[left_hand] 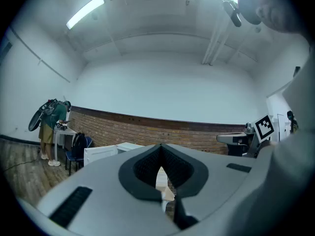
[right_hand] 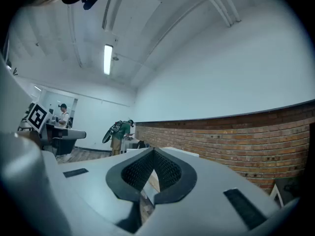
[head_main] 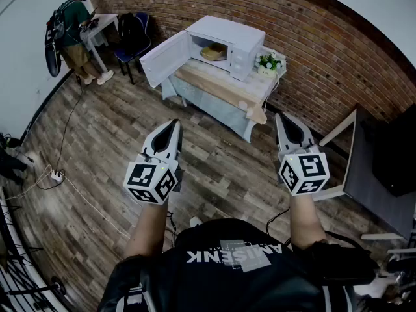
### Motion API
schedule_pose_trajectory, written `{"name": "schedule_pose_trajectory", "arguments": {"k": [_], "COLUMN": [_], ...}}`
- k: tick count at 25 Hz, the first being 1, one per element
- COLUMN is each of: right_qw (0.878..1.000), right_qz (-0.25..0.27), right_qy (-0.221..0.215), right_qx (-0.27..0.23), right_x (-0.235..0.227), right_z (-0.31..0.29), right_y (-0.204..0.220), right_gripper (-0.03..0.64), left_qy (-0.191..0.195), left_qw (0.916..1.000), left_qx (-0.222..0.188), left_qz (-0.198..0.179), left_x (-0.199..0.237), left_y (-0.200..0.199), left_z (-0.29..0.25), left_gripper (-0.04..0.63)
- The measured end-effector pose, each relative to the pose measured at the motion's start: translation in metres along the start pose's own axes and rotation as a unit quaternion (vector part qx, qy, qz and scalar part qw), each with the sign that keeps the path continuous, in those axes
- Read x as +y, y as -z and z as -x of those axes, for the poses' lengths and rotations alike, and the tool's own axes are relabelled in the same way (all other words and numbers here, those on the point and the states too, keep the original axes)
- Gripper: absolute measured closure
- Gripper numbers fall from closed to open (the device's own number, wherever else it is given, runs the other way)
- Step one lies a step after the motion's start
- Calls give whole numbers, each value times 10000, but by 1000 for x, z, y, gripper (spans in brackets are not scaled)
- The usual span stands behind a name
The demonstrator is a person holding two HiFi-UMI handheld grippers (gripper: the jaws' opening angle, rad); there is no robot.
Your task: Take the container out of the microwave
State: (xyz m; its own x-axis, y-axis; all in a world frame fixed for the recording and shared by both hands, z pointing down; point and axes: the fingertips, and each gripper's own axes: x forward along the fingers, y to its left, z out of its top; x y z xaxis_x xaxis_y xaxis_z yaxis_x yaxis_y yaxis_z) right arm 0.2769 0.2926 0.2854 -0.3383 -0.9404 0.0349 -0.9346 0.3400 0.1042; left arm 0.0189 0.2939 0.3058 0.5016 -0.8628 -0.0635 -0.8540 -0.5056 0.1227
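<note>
The white microwave (head_main: 227, 39) stands on a cloth-covered table (head_main: 224, 91) by the brick wall, its door (head_main: 162, 58) swung open to the left. Inside it sits a pale yellowish container (head_main: 213, 52). Both grippers are held level over the wooden floor, well short of the table. My left gripper (head_main: 174, 123) points toward the open door, its jaws closed together with nothing between them. My right gripper (head_main: 281, 117) is shut and empty too, and points toward the table's right end. In the left gripper view the microwave (left_hand: 129, 146) shows small, beyond the closed jaws.
A small potted plant (head_main: 268, 62) stands right of the microwave. A person (head_main: 73, 31) stands at a small white table (head_main: 101, 26) at the far left, with a dark chair (head_main: 133, 36) beside it. A dark table (head_main: 380, 174) is at the right. Cables (head_main: 58, 174) lie on the floor at left.
</note>
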Motion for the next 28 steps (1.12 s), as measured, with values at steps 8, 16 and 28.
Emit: {"name": "schedule_pose_trajectory", "arguments": {"k": [8, 16, 28], "right_qw": [10000, 10000, 9995], "right_qz": [32, 12, -2], "right_qy": [15, 44, -275], "right_qx": [-46, -77, -172], "right_x": [-7, -5, 29], "right_z": [-4, -8, -24], "right_y": [-4, -7, -7], "right_gripper": [577, 577, 574], "left_qy": [-226, -393, -187], "left_qw": [9997, 9992, 9997], "left_qx": [-41, -6, -171], "left_qz": [14, 33, 13], "left_x": [29, 45, 66], "left_y": [-6, -8, -10], "left_z": [0, 2, 9], "left_gripper": [584, 584, 584]}}
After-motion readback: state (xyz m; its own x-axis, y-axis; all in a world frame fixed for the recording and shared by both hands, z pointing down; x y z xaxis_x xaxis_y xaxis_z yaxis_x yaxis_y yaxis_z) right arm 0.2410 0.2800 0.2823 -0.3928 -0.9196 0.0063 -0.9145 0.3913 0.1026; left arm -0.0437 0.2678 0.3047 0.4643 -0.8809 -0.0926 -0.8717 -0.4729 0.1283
